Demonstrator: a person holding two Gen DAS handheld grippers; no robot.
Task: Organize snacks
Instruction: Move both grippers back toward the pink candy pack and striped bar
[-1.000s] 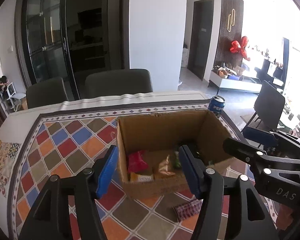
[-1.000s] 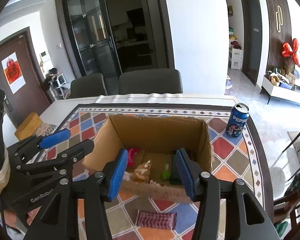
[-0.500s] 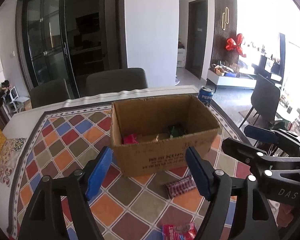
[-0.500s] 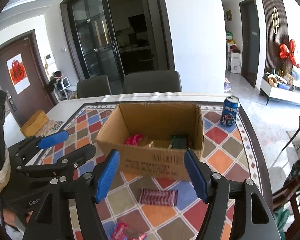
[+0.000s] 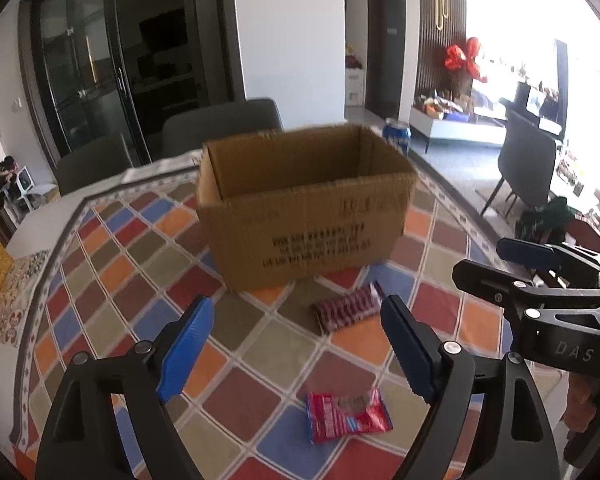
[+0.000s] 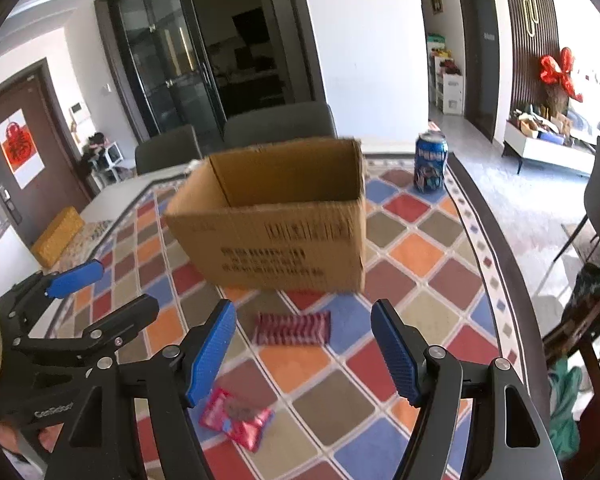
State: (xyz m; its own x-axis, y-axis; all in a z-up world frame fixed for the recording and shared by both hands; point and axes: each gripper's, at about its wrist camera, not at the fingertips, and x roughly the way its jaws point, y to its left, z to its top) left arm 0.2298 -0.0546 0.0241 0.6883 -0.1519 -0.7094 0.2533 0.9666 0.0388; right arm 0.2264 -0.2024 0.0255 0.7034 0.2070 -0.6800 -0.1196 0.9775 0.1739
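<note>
An open cardboard box (image 5: 304,208) stands on the chequered tablecloth (image 5: 112,272); its inside is hidden from this low angle. It also shows in the right wrist view (image 6: 276,220). A dark red striped snack bar (image 5: 346,307) (image 6: 293,328) lies on the cloth in front of the box. A red snack packet (image 5: 347,414) (image 6: 236,416) lies nearer to me. My left gripper (image 5: 296,344) is open and empty, above the cloth between the two snacks. My right gripper (image 6: 304,352) is open and empty, just short of the striped bar.
A blue Pepsi can (image 6: 430,164) stands behind the box at the right. A yellow box (image 6: 58,236) lies at the table's far left. Dark chairs (image 6: 278,128) stand behind the table. The table edge (image 6: 496,264) curves along the right.
Both grippers have pulled back and dropped lower from over the box. The box contents are no longer visible, and the red packet has come into view.
</note>
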